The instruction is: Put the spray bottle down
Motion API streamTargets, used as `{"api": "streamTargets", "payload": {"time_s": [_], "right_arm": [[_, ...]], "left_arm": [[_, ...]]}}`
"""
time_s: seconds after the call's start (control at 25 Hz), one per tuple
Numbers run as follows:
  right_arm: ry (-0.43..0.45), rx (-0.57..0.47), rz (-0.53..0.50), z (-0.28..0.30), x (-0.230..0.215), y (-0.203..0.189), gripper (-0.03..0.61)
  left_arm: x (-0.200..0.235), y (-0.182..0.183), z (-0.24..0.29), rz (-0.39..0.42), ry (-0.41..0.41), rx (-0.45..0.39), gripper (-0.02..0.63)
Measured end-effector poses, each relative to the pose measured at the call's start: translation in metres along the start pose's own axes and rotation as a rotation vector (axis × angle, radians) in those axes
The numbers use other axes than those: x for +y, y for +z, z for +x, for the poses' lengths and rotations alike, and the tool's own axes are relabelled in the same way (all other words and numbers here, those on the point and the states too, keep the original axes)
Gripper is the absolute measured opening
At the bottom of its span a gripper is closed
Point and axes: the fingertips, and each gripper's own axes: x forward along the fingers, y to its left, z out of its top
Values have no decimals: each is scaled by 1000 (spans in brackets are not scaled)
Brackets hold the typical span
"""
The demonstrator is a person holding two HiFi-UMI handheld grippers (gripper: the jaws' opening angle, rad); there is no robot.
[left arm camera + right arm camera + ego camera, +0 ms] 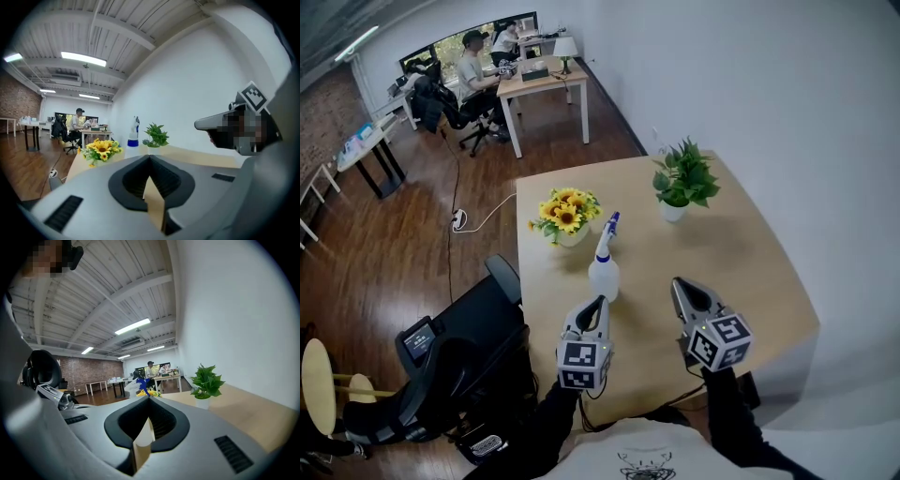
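White spray bottle (pixel 604 274) stands free in head view; own views show left gripper (pixel 150 159), right gripper (pixel 149 403) pressed together.

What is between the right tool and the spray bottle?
Nothing but bare table. In the head view, the spray bottle stands upright by itself, and only wood shows between it and the right tool.

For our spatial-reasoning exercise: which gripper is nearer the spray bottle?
Left. The left gripper is just short of the spray bottle, on the person's side; the right gripper is farther off, to its right.
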Motion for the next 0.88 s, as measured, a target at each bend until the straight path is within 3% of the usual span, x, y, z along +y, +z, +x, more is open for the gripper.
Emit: {"api": "streamTargets", "payload": {"time_s": [0.28,0.6,0.88], "right_arm": [[6,-37,18,-4,4,6,-20],[33,-36,-4,-2,16,5,-21],[44,-43,-16,-2,19,8,-21]], "left_arm": [[-37,-3,-16,-32,-160,78,-8],[-59,-9,-24,9,-264,124,-8],[-68,-4,-25,19,-289,121,-8]]}}
